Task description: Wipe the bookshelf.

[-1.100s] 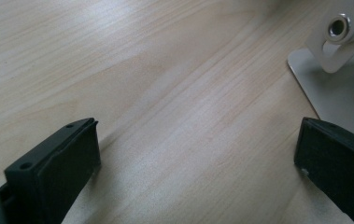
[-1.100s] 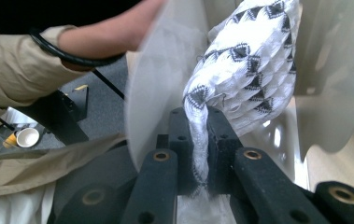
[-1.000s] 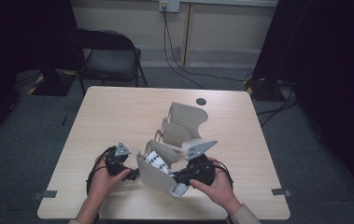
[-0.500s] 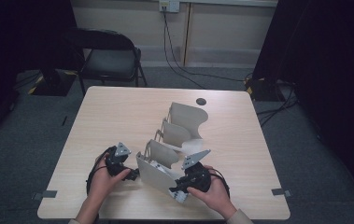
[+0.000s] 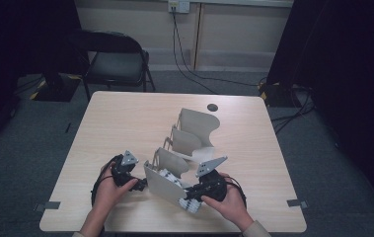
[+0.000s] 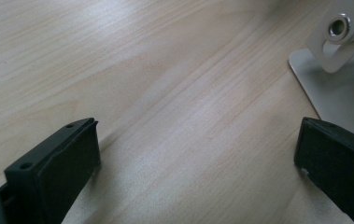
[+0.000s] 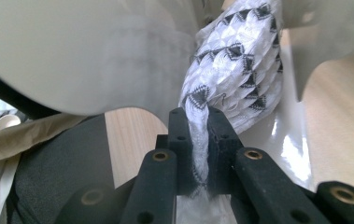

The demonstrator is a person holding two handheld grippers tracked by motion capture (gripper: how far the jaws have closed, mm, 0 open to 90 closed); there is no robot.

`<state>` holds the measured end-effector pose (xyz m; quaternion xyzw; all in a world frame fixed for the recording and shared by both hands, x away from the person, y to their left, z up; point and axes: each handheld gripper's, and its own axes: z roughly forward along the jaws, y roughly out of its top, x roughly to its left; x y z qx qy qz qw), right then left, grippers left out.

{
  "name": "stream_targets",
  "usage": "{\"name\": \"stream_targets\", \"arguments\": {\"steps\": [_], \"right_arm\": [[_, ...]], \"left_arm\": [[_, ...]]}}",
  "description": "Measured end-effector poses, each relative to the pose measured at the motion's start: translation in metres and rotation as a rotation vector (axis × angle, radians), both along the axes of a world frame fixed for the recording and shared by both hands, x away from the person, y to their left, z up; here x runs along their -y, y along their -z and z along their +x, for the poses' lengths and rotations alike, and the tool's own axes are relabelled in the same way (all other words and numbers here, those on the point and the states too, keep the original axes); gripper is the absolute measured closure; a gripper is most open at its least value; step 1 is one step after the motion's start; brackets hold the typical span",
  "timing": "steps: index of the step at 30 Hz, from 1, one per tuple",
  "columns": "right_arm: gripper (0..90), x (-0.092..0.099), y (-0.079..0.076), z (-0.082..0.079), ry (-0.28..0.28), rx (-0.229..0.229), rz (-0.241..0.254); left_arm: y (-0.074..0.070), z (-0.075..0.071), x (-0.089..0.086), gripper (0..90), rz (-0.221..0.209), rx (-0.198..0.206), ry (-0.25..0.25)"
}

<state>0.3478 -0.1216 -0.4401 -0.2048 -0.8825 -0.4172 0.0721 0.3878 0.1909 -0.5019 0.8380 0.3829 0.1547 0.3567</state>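
No legible txt, labels, brands or nos. on anything in view.

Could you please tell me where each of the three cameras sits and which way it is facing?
High view: above the person's side, looking forward and down on the table; both hands, the left gripper and right gripper show.
Left gripper view: on the left gripper, facing the tabletop; its open jaws show.
Right gripper view: on the right gripper, facing the rack; its jaws pinch the cloth.
Shared: rack and cloth appear in the high and right gripper views.
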Motion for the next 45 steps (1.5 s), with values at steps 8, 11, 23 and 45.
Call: {"name": "stream_targets", "arguments": {"steps": [8, 11, 23, 45], "right_arm": [[82.8, 0.007, -0.018, 0.001, 0.006, 0.023, 0.021], [82.8, 0.008, -0.027, 0.001, 0.003, 0.04, 0.019], [82.8, 0.019, -0.093, -0.003, 0.003, 0.134, 0.088], [82.8, -0.005, -0.035, -0.007, -0.036, 0.028, 0.042]], "left_arm": [[0.0, 0.0, 0.0, 0.0, 0.001, -0.001, 0.0], [0.0, 0.0, 0.0, 0.0, 0.0, 0.0, 0.0], [0.0, 0.0, 0.0, 0.0, 0.002, 0.001, 0.0], [0.0, 0.0, 0.0, 0.0, 0.002, 0.001, 0.001]]}}
